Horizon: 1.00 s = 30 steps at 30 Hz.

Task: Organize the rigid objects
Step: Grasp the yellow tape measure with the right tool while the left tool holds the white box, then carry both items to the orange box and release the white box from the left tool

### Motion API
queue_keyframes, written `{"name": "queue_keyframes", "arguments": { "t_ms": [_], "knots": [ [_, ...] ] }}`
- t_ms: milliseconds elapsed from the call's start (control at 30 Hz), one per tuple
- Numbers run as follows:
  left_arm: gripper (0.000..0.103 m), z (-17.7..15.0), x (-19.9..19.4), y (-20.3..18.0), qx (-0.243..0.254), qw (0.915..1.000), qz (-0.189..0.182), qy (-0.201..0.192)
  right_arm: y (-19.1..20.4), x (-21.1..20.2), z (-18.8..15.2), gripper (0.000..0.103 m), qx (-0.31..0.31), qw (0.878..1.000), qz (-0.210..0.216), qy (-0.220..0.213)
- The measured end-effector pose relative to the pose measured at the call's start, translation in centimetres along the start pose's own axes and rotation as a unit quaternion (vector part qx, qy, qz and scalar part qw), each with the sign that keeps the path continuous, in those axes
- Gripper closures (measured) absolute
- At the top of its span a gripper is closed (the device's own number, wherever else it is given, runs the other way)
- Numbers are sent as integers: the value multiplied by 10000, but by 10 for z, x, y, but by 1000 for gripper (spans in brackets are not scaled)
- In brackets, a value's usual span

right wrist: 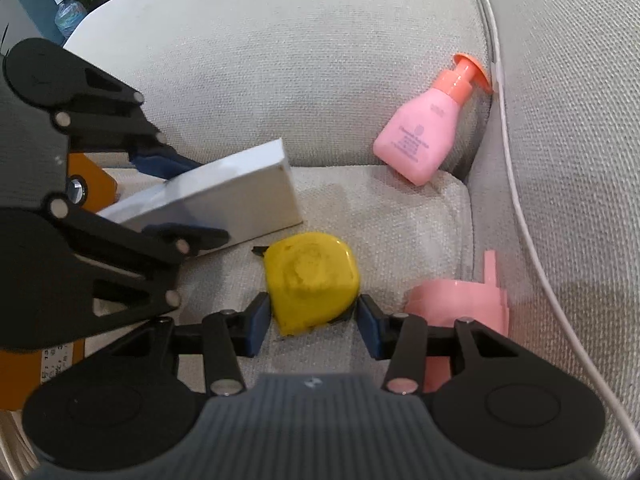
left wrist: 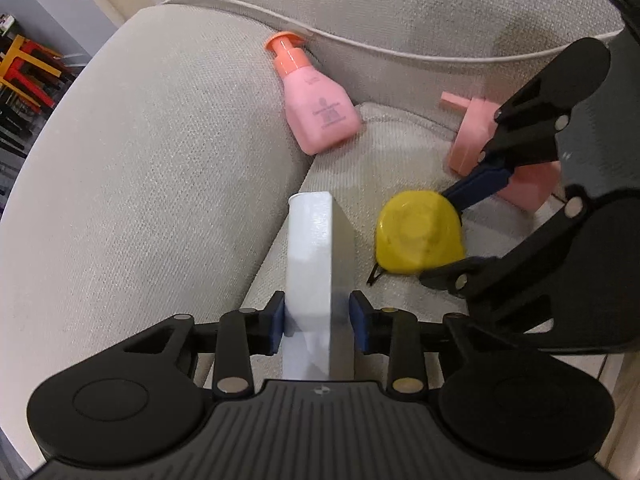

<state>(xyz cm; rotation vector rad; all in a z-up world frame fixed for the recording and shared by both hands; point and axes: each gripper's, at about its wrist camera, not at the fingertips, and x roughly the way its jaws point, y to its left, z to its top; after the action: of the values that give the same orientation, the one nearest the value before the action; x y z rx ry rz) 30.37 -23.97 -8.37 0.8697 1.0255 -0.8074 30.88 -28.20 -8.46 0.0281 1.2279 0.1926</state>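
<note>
box (left wrist: 316,264) left of tape measure (left wrist: 418,232), bottle (left wrist: 320,114) behind both

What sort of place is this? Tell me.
Probably a living room: the items lie on a beige sofa seat beside its armrest and back cushion; a water jug stands behind.

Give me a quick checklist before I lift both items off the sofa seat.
1. Left gripper shut on the white box: ok, both pads press its sides.
2. Right gripper around the yellow tape measure: ok, a pad sits on each side; firm contact cannot tell.
3. White box and tape measure apart: cannot tell; the box corner sits very close above it in the right wrist view.
4. Pink pump bottle out of the way: ok, it leans in the sofa corner.
5. Pink lid-like piece clear of the right gripper: not ok, it lies right beside the outer finger.
6. White cable clear: ok.
</note>
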Motion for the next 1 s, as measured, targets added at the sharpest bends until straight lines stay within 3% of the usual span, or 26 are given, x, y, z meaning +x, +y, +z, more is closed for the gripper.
{"name": "queue_keyframes", "arguments": {
  "t_ms": [233,600,767,1000],
  "knots": [
    [71,-14,-18,8,-496,9987,-97,-20,5,5,2,51,-258,9994,-149,-164],
    [72,-32,-59,13,-1036,9942,-128,-277,-4,-7,1,54,50,9987,36,-507],
    [72,-37,-90,17,-1331,9887,-110,-682,-5,-22,-3,54,83,9954,210,-934],
    [72,-64,-168,24,-1839,9738,76,-1332,17,-54,-10,54,-171,9842,516,-1686]
  ]
}}
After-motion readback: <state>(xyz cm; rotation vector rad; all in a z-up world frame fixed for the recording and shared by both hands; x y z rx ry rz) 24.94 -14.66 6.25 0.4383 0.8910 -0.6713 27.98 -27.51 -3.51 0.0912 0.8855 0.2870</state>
